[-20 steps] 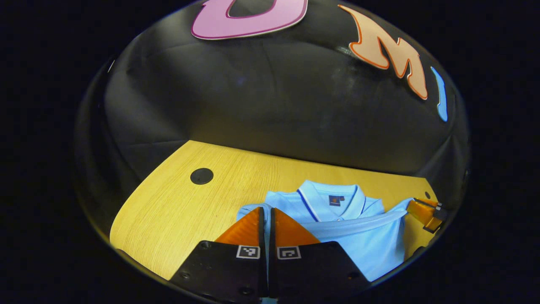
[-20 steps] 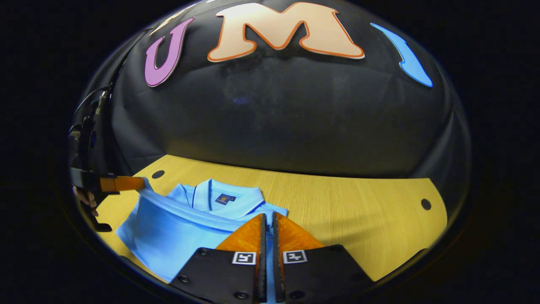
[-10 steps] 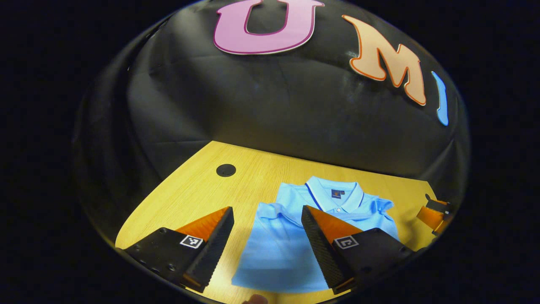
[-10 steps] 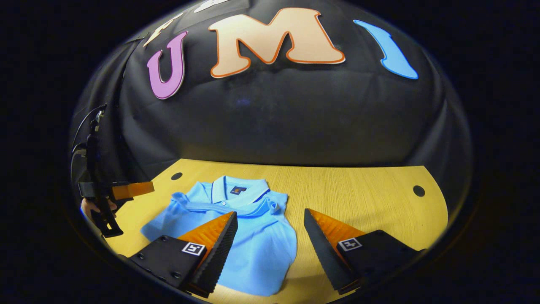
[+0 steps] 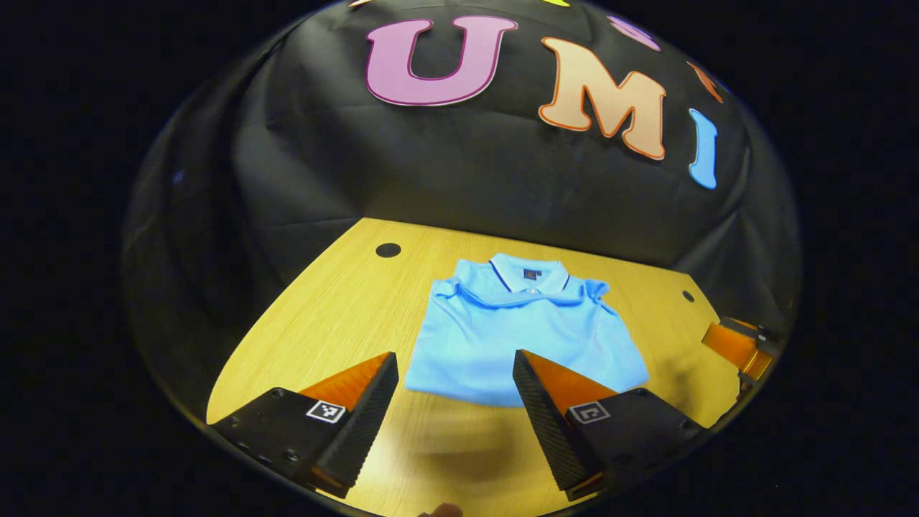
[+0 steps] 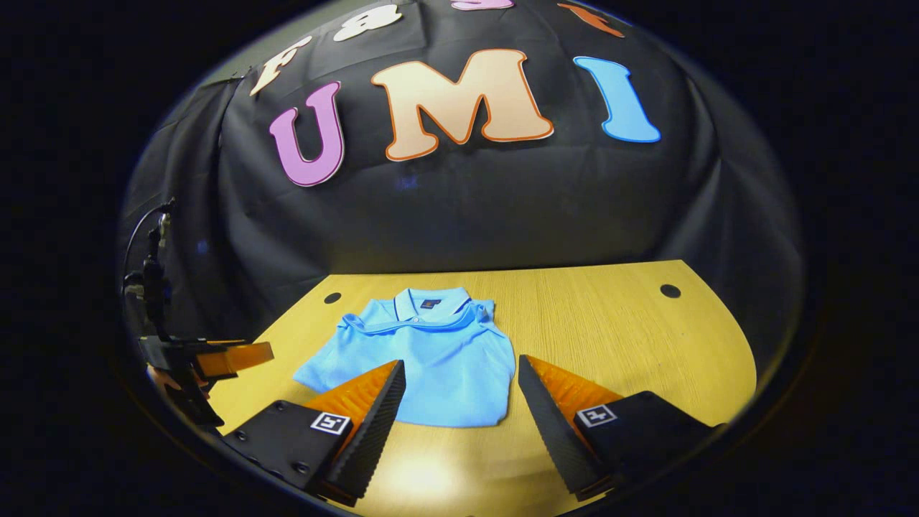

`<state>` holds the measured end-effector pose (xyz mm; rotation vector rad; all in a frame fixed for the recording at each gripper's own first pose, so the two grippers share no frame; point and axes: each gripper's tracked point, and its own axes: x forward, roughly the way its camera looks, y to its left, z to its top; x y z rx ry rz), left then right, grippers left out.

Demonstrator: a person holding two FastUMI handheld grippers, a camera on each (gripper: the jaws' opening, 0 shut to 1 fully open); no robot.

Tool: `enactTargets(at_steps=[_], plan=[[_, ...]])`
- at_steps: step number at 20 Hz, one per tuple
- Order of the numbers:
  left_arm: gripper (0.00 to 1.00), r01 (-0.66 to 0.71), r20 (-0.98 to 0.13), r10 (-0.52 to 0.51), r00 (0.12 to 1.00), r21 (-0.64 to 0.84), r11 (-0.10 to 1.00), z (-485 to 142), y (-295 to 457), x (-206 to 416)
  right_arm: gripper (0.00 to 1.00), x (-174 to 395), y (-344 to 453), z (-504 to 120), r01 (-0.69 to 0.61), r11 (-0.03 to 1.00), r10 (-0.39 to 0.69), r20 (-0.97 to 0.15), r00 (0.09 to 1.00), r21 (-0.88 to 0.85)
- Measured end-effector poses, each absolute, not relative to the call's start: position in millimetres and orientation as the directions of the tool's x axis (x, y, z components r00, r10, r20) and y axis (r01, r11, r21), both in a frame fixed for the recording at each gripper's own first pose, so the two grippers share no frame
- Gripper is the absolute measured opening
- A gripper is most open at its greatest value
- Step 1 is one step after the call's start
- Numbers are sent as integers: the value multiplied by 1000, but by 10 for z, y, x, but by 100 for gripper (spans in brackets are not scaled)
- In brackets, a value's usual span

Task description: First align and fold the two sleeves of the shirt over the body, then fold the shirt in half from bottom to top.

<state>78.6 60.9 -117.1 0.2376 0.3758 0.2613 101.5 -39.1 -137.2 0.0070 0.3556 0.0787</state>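
Above the table (image 5: pixel 316 316), left tongs (image 5: pixel 455 366) and right tongs (image 6: pixel 461 373) spread wide, folded shirt (image 6: pixel 431 359) beyond.

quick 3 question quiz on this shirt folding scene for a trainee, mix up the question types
1. True or false: the left gripper is clamped on the shirt.
2. Which part of the shirt lies nearest the black cloth wall? A) collar B) folded bottom edge
3. Fill in: the right gripper is ___ (open/shut).

Key: 1 false, it is open and holds nothing. 2 A. 3 open. The shirt lies folded on the wooden table.
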Motion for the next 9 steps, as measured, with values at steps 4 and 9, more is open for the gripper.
enactTargets(at_steps=[4, 9], plan=[[96, -203, -364, 292, 885, 264, 943, -1257, 576, 374, 98, 522, -317, -1410, -62, 998, 63, -345, 936, 15], [96, -178, -352, 266, 897, 264, 948, -1157, 462, 121, 98, 143, -249, -1483, -55, 998, 54, -348, 936, 7]])
